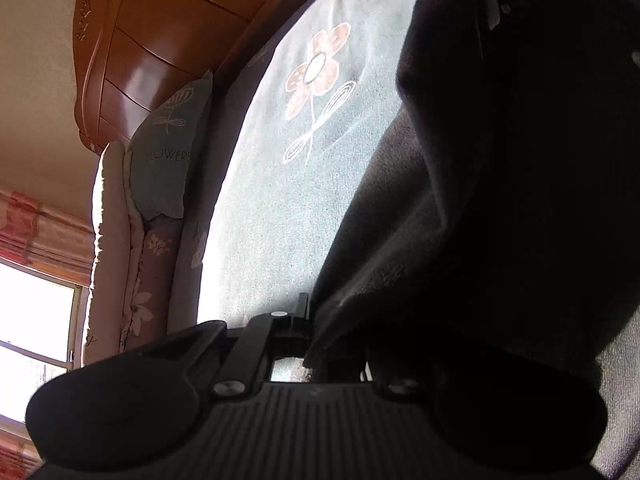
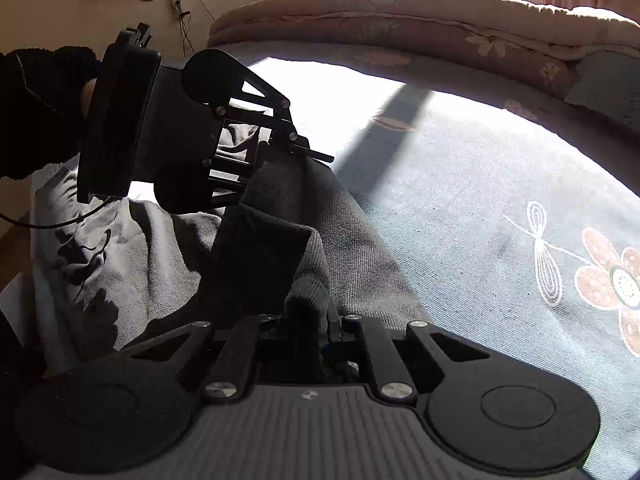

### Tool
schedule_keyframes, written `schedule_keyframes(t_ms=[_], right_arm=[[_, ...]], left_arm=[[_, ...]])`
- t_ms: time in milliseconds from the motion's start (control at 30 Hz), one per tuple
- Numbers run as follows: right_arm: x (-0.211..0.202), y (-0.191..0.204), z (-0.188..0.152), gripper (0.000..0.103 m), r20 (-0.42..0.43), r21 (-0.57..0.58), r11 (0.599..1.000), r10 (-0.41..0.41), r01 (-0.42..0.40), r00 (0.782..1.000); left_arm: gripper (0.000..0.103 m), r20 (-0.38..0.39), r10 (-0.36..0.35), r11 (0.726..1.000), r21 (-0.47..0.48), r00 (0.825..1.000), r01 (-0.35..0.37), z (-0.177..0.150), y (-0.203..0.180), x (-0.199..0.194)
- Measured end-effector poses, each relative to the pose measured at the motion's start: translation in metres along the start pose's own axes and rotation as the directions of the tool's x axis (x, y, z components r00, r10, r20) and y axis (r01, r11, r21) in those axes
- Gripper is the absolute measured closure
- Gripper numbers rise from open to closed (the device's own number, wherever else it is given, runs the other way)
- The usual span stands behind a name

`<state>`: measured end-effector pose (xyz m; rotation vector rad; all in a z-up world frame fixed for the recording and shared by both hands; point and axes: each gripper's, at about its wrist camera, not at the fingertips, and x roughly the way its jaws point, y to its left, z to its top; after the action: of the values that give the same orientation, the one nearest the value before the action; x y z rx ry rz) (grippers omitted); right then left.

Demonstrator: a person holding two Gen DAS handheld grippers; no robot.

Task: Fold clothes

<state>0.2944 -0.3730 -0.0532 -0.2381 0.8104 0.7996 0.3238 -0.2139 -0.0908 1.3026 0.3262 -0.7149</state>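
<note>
garment: dark grey garment (image 2: 168,256) lies rumpled on the bed sheet (image 2: 460,184), one folded edge raised toward my right hand-held gripper
right hand-held gripper (image 2: 308,336): my fingers closed on a fold of the garment, cloth bunched between them
left hand-held gripper (image 2: 280,140): seen from my right wrist view, tips pinched on the garment's far edge; from its own view cloth (image 1: 400,240) drapes across the tips
my left hand: dark fuzzy sleeve (image 2: 36,104) behind that gripper
bed: blue-grey sheet with flower print (image 1: 316,72), sunlit patch
surroundings: rolled quilt (image 2: 400,16) at far edge, pillow (image 1: 168,152), wooden headboard (image 1: 160,40), window (image 1: 28,320)
</note>
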Motion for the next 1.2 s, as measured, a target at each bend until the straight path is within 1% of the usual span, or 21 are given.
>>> schedule_keyframes(t_ms=[67,167,233,333,500,700,867,1033,1133,1167,1200], right_arm=[[-0.01,0.005,0.004,0.09,0.018,-0.043,0.997,-0.057,0.057,0.998],[-0.025,0.016,0.004,0.09,0.038,-0.115,0.983,-0.141,0.145,0.989],[-0.034,0.022,0.002,0.09,0.055,-0.141,0.973,-0.178,0.184,0.983],[-0.047,0.029,-0.006,0.089,0.083,-0.173,0.958,-0.218,0.23,0.972],[-0.056,0.032,-0.022,0.088,0.085,-0.193,0.948,-0.241,0.253,0.967],[-0.058,0.031,-0.041,0.087,0.052,-0.178,0.946,-0.266,0.271,0.963],[-0.047,0.034,-0.054,0.087,0.008,-0.195,0.946,-0.264,0.26,0.964],[-0.042,0.045,-0.061,0.086,0.001,-0.264,0.923,-0.291,0.281,0.957],[-0.045,0.046,-0.065,0.074,-0.009,-0.268,0.912,-0.325,0.311,0.946],[-0.045,0.045,-0.069,0.068,-0.028,-0.264,0.908,-0.345,0.326,0.938],[-0.045,0.044,-0.072,0.066,-0.045,-0.258,0.905,-0.361,0.338,0.931]], left_arm=[[0.1,-0.01,-0.028,0.999,-0.03,1.0,0.028,0.004,0.006,-0.014],[0.1,-0.027,-0.078,0.996,-0.033,0.997,0.077,0.009,0.004,-0.039],[0.1,-0.036,-0.112,0.993,-0.028,0.993,0.111,0.013,-0.001,-0.055],[0.1,-0.035,-0.153,0.988,0.001,0.988,0.153,0.019,-0.017,-0.077],[0.1,-0.022,-0.201,0.977,0.072,0.979,0.202,0.035,-0.049,-0.096],[0.1,-0.008,-0.269,0.956,0.118,0.963,0.268,0.052,-0.076,-0.096],[0.1,-0.006,-0.31,0.942,0.135,0.951,0.308,0.055,-0.094,-0.093],[0.1,0.01,-0.333,0.935,0.133,0.943,0.329,0.056,-0.097,-0.094],[0.1,0.008,-0.349,0.929,0.136,0.937,0.344,0.056,-0.102,-0.087],[0.1,0.007,-0.354,0.927,0.137,0.935,0.35,0.056,-0.103,-0.085],[0.1,0.009,-0.359,0.926,0.126,0.933,0.355,0.056,-0.103,-0.082]])
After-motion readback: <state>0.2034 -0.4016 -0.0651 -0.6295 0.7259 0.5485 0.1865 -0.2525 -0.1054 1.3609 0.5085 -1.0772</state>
